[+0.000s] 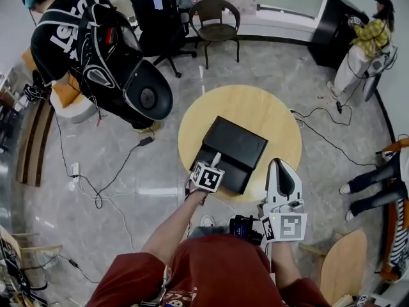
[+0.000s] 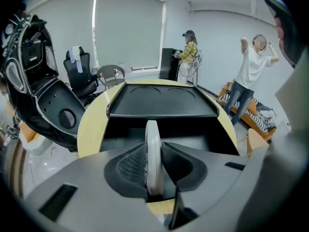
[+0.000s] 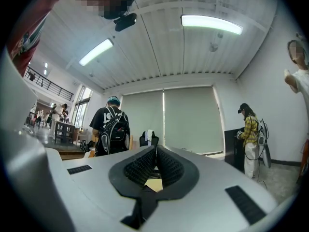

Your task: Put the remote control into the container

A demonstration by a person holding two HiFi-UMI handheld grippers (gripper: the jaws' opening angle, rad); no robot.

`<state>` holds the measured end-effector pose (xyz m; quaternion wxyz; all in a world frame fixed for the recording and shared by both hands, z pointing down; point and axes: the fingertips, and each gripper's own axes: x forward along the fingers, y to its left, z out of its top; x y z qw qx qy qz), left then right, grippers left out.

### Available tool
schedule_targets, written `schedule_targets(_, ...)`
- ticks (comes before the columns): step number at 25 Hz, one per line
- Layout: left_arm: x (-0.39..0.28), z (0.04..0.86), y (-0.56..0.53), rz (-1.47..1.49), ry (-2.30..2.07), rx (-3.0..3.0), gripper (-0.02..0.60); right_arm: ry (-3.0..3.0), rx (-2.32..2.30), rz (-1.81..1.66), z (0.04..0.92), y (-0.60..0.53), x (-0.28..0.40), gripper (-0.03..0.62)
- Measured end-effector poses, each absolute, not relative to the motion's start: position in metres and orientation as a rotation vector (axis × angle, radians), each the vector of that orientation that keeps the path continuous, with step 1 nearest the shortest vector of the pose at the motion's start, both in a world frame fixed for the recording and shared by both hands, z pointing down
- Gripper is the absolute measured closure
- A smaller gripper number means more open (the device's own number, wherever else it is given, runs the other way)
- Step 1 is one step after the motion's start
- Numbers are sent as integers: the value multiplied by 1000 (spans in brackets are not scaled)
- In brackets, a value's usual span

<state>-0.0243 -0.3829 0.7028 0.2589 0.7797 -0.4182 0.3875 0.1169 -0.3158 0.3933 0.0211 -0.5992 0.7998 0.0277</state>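
Over the near edge of the black rectangular plastic container on the round pale wooden worktop, my left gripper is clamped on the slim white remote control. The remote stands edge-on between the pads, its tip jutting forward above the open box. My bare left forearm reaches straight forward. My right gripper, jaws together and empty, hangs at the worktop's near right edge.

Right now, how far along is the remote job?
Done: remote is picked up, clamped on edge in the left gripper. In hand: it hangs at the open black container, not yet released. Left: lower it in and let go. Right gripper is shut, empty and off to the side.
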Motion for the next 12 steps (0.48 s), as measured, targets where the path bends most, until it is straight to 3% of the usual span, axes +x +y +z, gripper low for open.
schedule_targets(7,-23,705,-382,1059,-1143,2139,462,2476,-1866,84,394,-313,122,568)
schedule_targets(12,-22,699,-384,1023,-1177,2168,397,2472,-1869,87,391,-312,123,568)
